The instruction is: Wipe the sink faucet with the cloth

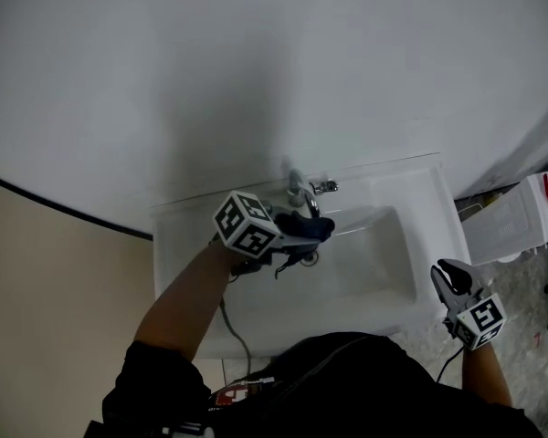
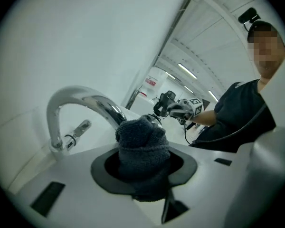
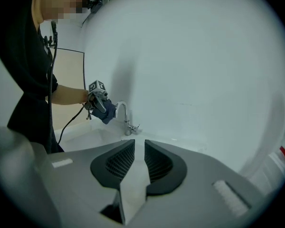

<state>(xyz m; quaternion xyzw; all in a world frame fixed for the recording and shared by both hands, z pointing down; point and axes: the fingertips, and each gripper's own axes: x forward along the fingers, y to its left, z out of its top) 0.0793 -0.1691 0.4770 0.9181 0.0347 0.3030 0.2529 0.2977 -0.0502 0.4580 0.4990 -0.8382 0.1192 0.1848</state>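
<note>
The left gripper (image 1: pixel 300 232) has its jaws clamped on a bunched dark blue terry cloth (image 2: pixel 142 144), which bulges out past the jaw tips. In the head view the cloth (image 1: pixel 309 226) sits over the white ceramic sink (image 1: pixel 178 263), just at 6 o'clock of the curved chrome faucet (image 1: pixel 299 188), which rises from the sink's back rim.

Seen from the left gripper view, the faucet (image 2: pixel 78 99) stands at 10 o'clock of the cloth. Its spout arches up from a base at 9 o'clock and comes down to meet the cloth's top edge. Whether they touch or are only just beside each other cannot be told. The spout's long axis runs from the back rim toward the person, so a wipe would likely follow that arch back toward the base and the small lever handle (image 2: pixel 80 128).

The right gripper (image 1: pixel 447 274) hangs over the sink's front right corner, at 4 o'clock and well apart from the faucet. Its jaws (image 3: pixel 138 163) stand narrowly parted with nothing between them. The left gripper is plainly the nearer one.
</note>
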